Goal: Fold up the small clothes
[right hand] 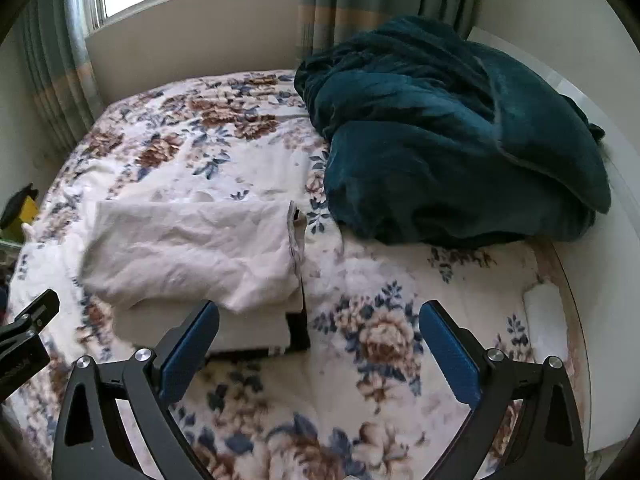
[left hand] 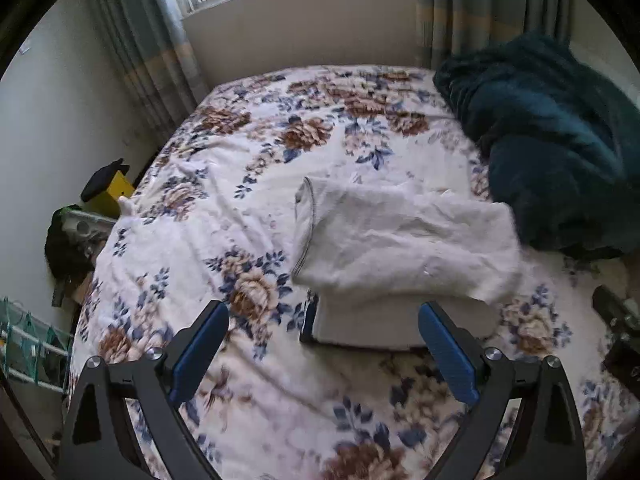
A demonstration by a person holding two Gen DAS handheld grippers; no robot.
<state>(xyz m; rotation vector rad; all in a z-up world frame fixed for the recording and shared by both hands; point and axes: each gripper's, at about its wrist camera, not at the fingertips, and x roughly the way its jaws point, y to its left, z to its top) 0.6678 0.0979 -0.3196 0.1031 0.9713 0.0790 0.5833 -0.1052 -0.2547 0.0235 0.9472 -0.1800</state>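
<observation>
Fingers [left hand: 204,354] of left gripper [left hand: 324,354] and right gripper [right hand: 320,354] spread, empty; white garment [left hand: 400,240] lies folded over on the bed [left hand: 240,160], probably needing another fold.

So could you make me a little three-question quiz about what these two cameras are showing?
1. True or false: the left gripper is shut on the white garment.
2. What lies directly under the white garment?
A. the teal blanket
B. a stack of folded pieces
C. a pillow
3. Fill in: the bedspread has a ____ pattern.

Key:
1. False: both it and the right gripper are open and hold nothing.
2. B
3. Floral
</observation>
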